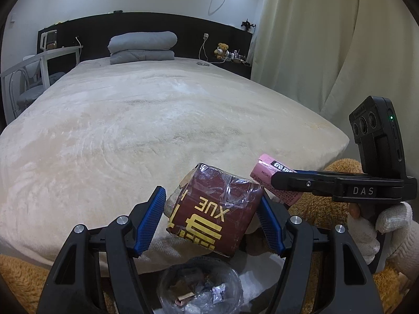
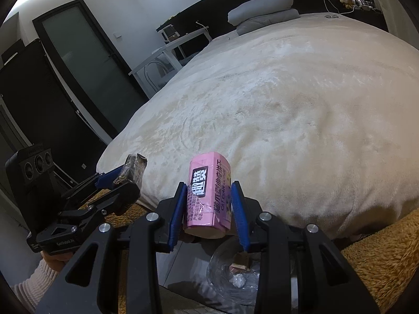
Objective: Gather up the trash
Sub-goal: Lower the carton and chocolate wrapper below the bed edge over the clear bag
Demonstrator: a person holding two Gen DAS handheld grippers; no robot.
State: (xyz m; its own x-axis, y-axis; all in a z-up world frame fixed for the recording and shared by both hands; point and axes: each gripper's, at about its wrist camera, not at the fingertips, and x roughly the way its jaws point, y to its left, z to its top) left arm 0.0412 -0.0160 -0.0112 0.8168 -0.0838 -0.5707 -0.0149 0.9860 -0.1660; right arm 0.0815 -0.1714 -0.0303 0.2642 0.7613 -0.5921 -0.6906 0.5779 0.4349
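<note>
Left gripper (image 1: 212, 225) pinching maroon box (image 1: 213, 219), right gripper (image 2: 208, 210) pinching pink carton (image 2: 208, 198), both hanging over lined trash bin (image 1: 200, 287) at bed edge (image 1: 335, 141), cream blanket (image 1: 162, 120) stretching back bare toward headboard (image 1: 146, 26).

"XUE" on maroon box (image 1: 213, 216); "CAT CLAW" on pink box (image 2: 208, 196)

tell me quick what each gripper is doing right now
left gripper: shut on the dark red box
right gripper: shut on the pink box
</note>
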